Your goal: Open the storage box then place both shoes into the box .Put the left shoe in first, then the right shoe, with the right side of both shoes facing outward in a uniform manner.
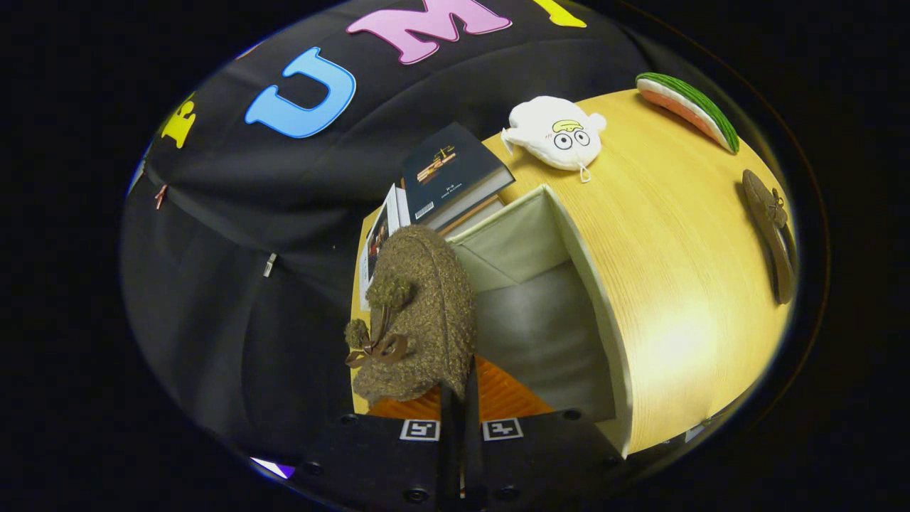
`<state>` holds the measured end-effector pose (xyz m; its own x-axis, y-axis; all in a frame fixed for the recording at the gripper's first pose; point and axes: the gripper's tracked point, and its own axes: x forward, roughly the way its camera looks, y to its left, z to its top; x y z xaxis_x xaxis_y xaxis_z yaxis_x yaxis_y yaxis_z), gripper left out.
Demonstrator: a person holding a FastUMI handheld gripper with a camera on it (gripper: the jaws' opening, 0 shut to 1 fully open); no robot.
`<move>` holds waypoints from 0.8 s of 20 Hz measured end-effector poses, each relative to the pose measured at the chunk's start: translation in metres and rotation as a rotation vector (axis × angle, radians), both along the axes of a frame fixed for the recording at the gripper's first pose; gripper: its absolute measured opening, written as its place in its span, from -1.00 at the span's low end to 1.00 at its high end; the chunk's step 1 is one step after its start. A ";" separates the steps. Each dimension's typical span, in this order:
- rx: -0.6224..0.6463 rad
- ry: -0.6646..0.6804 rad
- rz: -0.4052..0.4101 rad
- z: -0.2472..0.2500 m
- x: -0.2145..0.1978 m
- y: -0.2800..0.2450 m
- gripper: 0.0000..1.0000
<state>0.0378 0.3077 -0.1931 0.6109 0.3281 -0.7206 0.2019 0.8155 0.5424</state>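
The tool (pixel 458 398) has its two fingers drawn close together, pinching the rim of a fuzzy olive-brown slipper shoe (pixel 419 320) with two pompoms and a small brown bow on its front. The shoe hangs from the fingers just ahead of them, over the near-left corner of an open pale fabric storage box (pixel 569 235), whose grey floor and cream inner walls show beyond and to the right of the shoe. An orange ribbed surface (pixel 498 398) shows just behind the fingers, below the shoe. The box rests on a light wooden bench (pixel 675 284). A stack of books (pixel 448 178), a dark-covered one on top, sits just beyond the box. A white plush toy with cartoon eyes (pixel 558 135) lies on the bench beyond the box, and a plush watermelon slice (pixel 686 107) lies farther off. The second brown shoe (pixel 771 227) lies on the bench well apart from the box.
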 end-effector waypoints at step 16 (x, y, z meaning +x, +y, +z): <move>-0.079 -0.194 0.309 0.058 -0.014 0.018 0.97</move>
<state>0.0234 0.3253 -0.1348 0.6197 0.4665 -0.6312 -0.1609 0.8627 0.4795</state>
